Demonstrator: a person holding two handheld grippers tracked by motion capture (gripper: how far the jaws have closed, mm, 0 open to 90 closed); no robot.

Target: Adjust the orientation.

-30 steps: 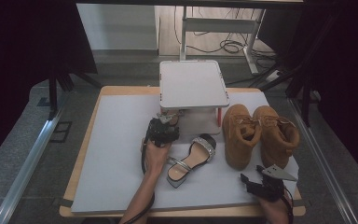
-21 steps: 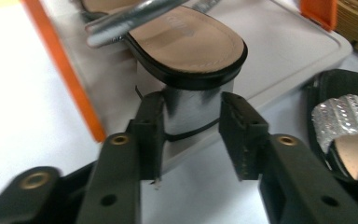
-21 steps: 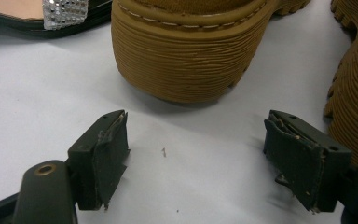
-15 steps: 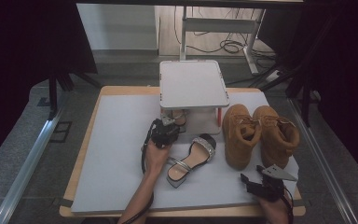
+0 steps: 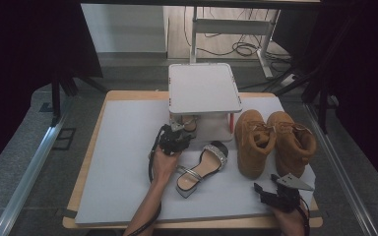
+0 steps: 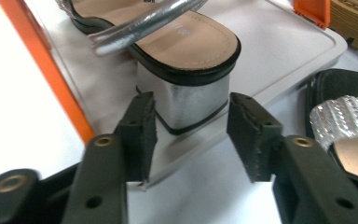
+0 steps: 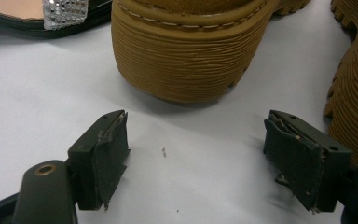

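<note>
A silver block-heeled sandal (image 6: 186, 100) stands on the lower shelf (image 6: 284, 51) of a small white rack (image 5: 204, 88). My left gripper (image 6: 191, 135) is level with its heel. The jaws have just been opening and stand on either side of the heel, with a gap at each pad. In the high view the left gripper (image 5: 177, 135) sits at the rack's front, by the shelved sandal (image 5: 191, 123). The matching sandal (image 5: 202, 164) lies on the mat beside the hand. My right gripper (image 7: 196, 154) is open and empty, and faces the heel of a tan boot (image 7: 191, 56).
Two tan boots (image 5: 253, 140) (image 5: 290, 140) stand right of the rack, with the right gripper (image 5: 268, 189) just in front of them near the table's front edge. An orange rack post (image 6: 42, 70) rises left of the shelved sandal. The white mat (image 5: 123, 162) covers the tabletop.
</note>
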